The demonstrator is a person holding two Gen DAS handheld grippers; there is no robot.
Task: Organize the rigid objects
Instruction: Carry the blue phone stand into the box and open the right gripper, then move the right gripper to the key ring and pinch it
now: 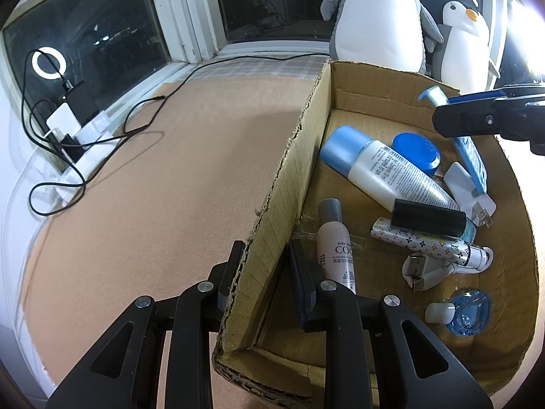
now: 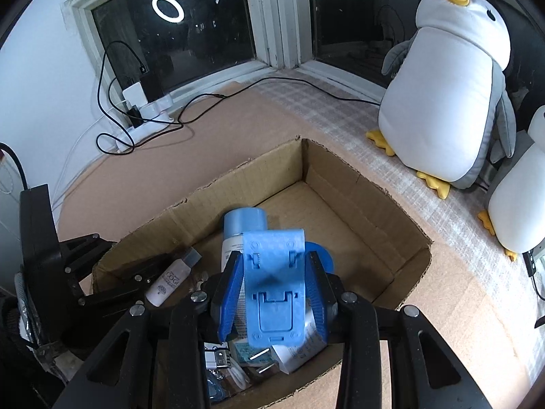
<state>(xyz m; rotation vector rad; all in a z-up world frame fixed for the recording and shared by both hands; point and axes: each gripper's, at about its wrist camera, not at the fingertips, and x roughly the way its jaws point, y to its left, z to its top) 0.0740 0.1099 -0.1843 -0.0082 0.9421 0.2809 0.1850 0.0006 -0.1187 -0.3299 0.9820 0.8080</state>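
Note:
An open cardboard box [image 1: 293, 156] lies on the brown mat. Inside it are a white bottle with a blue cap [image 1: 385, 170], a blue jar [image 1: 415, 151], a small pale bottle [image 1: 335, 245], a black cylinder [image 1: 427, 221], a patterned tube [image 1: 422, 242], a white plug [image 1: 473, 197] and a white cable [image 1: 425, 272]. My left gripper [image 1: 265, 269] straddles the box's left wall, one finger outside and one inside, shut on it. Over the box [image 2: 340, 184], my right gripper [image 2: 275, 272] is shut on a blue folding stand [image 2: 272, 279]. The stand [image 1: 471, 156] hangs into the box.
Two plush penguins, a large one [image 2: 446, 95] and a smaller one [image 2: 521, 197], stand to the right of the box by the window. A power strip with chargers [image 2: 143, 109] and black cables [image 1: 143, 126] lies at the far left. Bare brown mat [image 1: 153, 204] stretches left of the box.

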